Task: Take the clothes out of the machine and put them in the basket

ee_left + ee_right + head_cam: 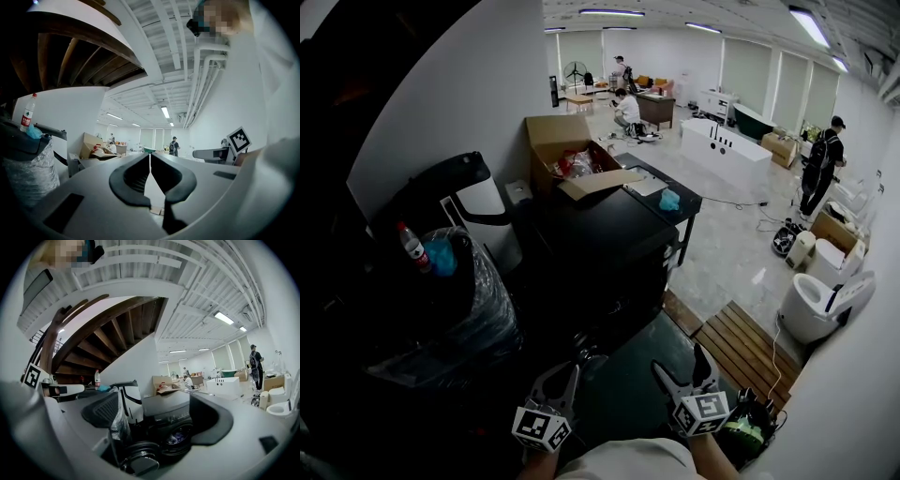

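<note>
The black front-loading machine (609, 262) stands straight ahead of me. In the right gripper view its round door (140, 460) hangs open low in front, and some clothes (176, 438) show inside the drum (180, 427). My right gripper (157, 416) is open wide and level, pointing at the drum from a short way off, with nothing between its fingers. My left gripper (150, 158) is shut on nothing, its tips meeting. Both sit at the bottom of the head view, the left gripper (570, 364) beside the right gripper (682, 363).
A black bin wrapped in plastic (455, 300) with a water bottle (413, 248) on it stands left of the machine. An open cardboard box (572, 159) sits behind it. A dark round thing with a green rim (748, 433) lies at my right. Wooden decking (741, 342) and a toilet (816, 305) are further right.
</note>
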`<action>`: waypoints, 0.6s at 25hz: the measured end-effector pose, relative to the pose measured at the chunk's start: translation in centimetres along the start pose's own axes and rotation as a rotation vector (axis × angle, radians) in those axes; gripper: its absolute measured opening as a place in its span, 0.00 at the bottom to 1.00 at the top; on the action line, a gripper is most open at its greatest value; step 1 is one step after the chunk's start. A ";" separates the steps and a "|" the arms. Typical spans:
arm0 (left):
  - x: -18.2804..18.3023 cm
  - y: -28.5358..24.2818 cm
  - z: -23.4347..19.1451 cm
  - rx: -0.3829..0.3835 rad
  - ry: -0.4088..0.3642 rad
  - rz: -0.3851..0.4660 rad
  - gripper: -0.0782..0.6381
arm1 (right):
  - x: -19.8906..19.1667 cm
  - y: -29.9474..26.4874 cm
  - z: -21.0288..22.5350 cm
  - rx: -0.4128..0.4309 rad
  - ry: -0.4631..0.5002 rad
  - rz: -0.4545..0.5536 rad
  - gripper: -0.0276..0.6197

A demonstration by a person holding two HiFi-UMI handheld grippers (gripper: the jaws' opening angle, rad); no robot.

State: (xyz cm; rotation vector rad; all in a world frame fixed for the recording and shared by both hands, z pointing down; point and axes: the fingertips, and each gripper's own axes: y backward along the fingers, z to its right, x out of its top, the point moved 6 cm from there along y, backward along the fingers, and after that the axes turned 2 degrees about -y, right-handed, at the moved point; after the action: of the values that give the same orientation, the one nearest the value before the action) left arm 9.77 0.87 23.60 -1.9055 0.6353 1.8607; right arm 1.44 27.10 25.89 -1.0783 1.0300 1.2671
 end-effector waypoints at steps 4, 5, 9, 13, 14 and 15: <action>0.1 -0.3 0.1 -0.006 0.001 -0.008 0.14 | 0.0 0.1 0.2 -0.014 -0.003 -0.004 0.76; -0.1 -0.4 0.0 -0.008 0.002 -0.008 0.14 | -0.1 0.2 0.3 -0.014 -0.004 -0.007 0.76; -0.3 -0.8 0.1 -0.018 -0.001 -0.006 0.14 | -0.2 0.2 0.5 -0.012 -0.005 -0.011 0.76; -0.4 -0.9 0.2 -0.021 0.001 -0.004 0.14 | -0.2 0.1 0.6 -0.015 -0.006 -0.018 0.75; -0.4 -1.0 0.1 -0.023 0.001 -0.005 0.14 | -0.3 0.0 0.7 -0.017 -0.006 -0.020 0.75; -0.5 -1.1 0.1 -0.023 0.001 -0.006 0.14 | -0.3 -0.1 0.7 -0.017 -0.007 -0.021 0.75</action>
State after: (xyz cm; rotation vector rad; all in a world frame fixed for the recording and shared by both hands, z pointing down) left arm 10.32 1.81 24.03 -1.9212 0.6100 1.8712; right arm 1.56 27.76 26.34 -1.0951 1.0017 1.2637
